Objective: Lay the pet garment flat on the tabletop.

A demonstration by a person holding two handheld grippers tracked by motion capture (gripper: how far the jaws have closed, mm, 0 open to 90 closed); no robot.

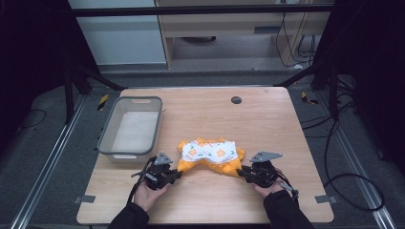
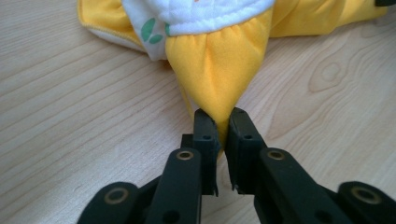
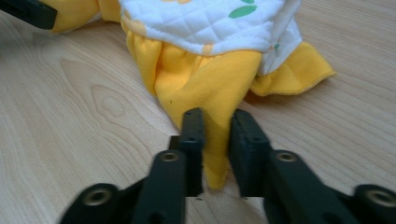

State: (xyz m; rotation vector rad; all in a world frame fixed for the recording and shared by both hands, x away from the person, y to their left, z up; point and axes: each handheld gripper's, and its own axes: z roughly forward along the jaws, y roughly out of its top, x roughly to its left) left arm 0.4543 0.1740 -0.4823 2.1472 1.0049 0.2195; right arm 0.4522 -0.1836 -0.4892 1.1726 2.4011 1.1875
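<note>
The left gripper (image 2: 223,122) is clamped on a pinched corner of a yellow garment (image 2: 215,70); its 2 black jaws press the cloth from both sides, with the fold narrowing to a point between them. The right gripper (image 3: 218,122) likewise has its jaws closed on another yellow corner of the same garment (image 3: 205,88), and a tip of cloth pokes out below the jaws toward 6 o'clock.

In the high view, the garment (image 1: 211,156) lies on the wooden table (image 1: 267,124), slightly toward 6 o'clock from the table's middle. It is yellow, with a white quilted panel printed with orange and green shapes on top. The left gripper (image 1: 177,174) sits at the garment's 8 o'clock corner and the right gripper (image 1: 242,172) at its 4 o'clock corner, each held by a hand in a dark sleeve coming in from 6 o'clock.

A grey plastic basket (image 1: 107,134) stands at about 9 o'clock from the garment, near the table's left edge. A small dark disc (image 1: 236,100) is set in the tabletop toward 12 o'clock.
</note>
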